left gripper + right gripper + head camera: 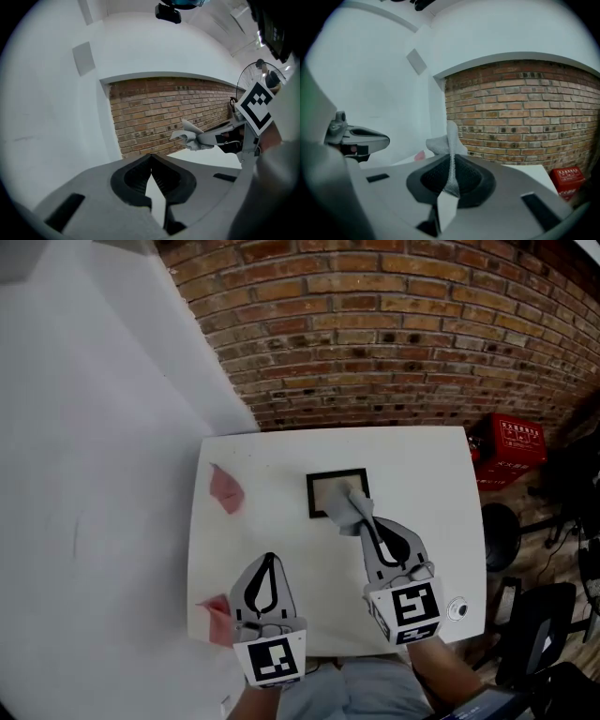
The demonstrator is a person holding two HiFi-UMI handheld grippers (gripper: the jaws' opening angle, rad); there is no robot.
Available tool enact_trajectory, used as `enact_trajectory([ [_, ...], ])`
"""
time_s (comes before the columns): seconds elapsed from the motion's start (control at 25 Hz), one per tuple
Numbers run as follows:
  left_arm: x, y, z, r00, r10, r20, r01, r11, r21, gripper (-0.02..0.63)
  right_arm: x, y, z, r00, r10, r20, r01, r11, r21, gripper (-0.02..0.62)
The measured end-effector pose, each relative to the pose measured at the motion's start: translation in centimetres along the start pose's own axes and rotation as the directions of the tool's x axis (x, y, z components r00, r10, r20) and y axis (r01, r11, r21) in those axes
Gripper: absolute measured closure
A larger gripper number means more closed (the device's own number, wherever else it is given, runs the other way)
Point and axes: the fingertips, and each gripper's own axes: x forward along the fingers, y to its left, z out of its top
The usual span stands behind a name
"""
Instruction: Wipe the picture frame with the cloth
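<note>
Closest in, at 7 o'clock on the white desk [431,474], is the left hand-held gripper [270,561]. Its two jaws are pressed together at the tips, and nothing is between them. Just beside it, at its 9 o'clock, a pink scrap [217,618] sits at the desk's edge.

At 5 o'clock on the desk is the right hand-held gripper [366,523]. Its jaws are squeezed tight on a grey cloth [347,506]. The cloth sticks out past the tips in a bunched lump. At this gripper's 3 o'clock, by the desk's edge, is a small round thing [457,608]. It is too small to tell what it is.

A bit further, near the middle of the desk, the picture frame [325,491] lies flat. It has a black rim and a pale inside. The cloth covers the frame's 4 o'clock corner. It looks like it touches the frame, but from above I can't be sure.

At 10 o'clock on the desk lies a second pink scrap [226,489], well apart from the frame.

Past the desk, at 2 o'clock, stands a red crate [511,442]. Behind it all, at 12 o'clock, is a brick wall [394,324]. A white wall [84,427] runs along the 9 o'clock side.
</note>
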Motion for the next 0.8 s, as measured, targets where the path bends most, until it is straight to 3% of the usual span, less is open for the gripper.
enact_trajectory([
  [0.4, 7.4, 2.5, -5.5, 0.992, -0.065, -0.107, 0.060, 0.997, -0.050, 0.597, 8.9, 2.7, -6.1, 0.989, 0.055, -0.137, -0.047, 0.997, 0.060, 0.568],
  [0.8, 11.0, 1.1, -12.5, 0.961, -0.134, -0.242, 0.114, 0.989, -0.098, 0.597, 12.7, 4.7, -13.1, 0.956, 0.135, -0.259, -0.100, 0.984, 0.145, 0.568],
])
